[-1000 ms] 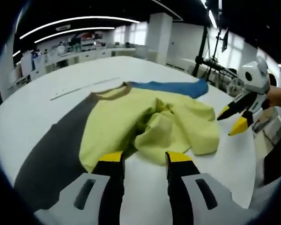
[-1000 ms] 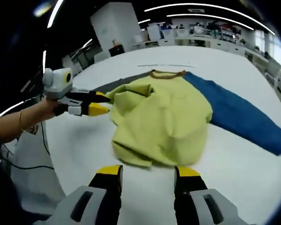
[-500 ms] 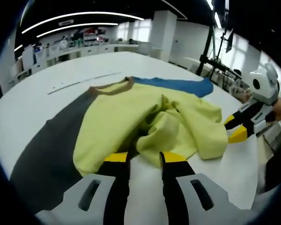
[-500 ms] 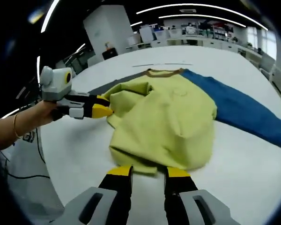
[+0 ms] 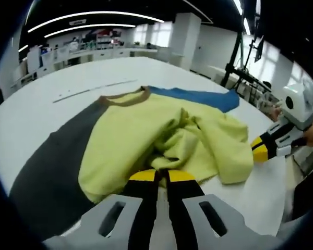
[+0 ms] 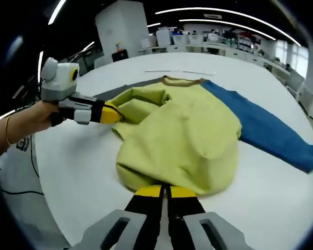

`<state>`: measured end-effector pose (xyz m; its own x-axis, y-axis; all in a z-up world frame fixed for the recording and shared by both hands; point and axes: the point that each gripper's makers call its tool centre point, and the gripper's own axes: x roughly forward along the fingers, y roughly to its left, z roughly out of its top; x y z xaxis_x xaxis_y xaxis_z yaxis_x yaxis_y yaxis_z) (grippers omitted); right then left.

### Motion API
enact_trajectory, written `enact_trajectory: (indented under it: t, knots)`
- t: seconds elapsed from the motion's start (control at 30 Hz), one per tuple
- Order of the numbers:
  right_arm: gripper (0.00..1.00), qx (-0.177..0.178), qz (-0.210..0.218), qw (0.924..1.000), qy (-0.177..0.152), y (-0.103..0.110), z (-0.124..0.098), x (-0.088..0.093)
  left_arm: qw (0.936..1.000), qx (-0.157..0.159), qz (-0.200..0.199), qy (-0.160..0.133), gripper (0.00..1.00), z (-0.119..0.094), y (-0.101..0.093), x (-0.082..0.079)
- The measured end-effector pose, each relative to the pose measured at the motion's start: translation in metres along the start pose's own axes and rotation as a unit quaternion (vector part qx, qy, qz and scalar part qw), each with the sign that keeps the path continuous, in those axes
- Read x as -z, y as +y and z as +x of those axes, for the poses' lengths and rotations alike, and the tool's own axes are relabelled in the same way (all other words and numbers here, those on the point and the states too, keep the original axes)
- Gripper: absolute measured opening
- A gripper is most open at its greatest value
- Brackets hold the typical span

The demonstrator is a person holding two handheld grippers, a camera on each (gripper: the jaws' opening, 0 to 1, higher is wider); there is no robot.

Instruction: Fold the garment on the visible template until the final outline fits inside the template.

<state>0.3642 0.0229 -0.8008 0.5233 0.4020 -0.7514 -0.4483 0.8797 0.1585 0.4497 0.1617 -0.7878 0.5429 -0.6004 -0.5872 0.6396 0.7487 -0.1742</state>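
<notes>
Left tool (image 5: 162, 176) is pinched narrow on the near edge of the crumpled yellow-green fabric garment (image 5: 161, 138), apparently gripping it. Right tool (image 6: 165, 191) is likewise closed on its opposite hem. The garment lies on the white counter (image 6: 78, 166) over a grey-and-blue flat template (image 6: 271, 133); left gripper view shows more of the grey half (image 5: 47, 172).
</notes>
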Motion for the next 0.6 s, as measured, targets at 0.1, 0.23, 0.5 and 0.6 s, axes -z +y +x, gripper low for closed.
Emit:
enact_trajectory:
  t: [0.1,0.23,0.5,0.6]
  knots:
    - [0.0,-0.01,0.014,0.9998,-0.008,0.0,-0.003,-0.003,1.0,-0.003,0.004,-0.003,0.01,-0.007,-0.004,-0.003]
    - [0.0,-0.014,0.016,0.9995,-0.022,-0.002,-0.015,-0.008,0.9999,-0.007,0.001,-0.011,0.0,-0.019,-0.01,-0.007]
    - [0.0,-0.016,0.014,0.9991,-0.037,-0.001,-0.04,-0.009,0.9996,-0.007,0.019,-0.021,0.0,-0.039,-0.027,-0.01]
    - [0.0,-0.013,0.016,0.9988,-0.044,-0.002,-0.048,-0.008,0.9994,-0.001,0.015,-0.031,0.0,-0.048,-0.036,-0.014]
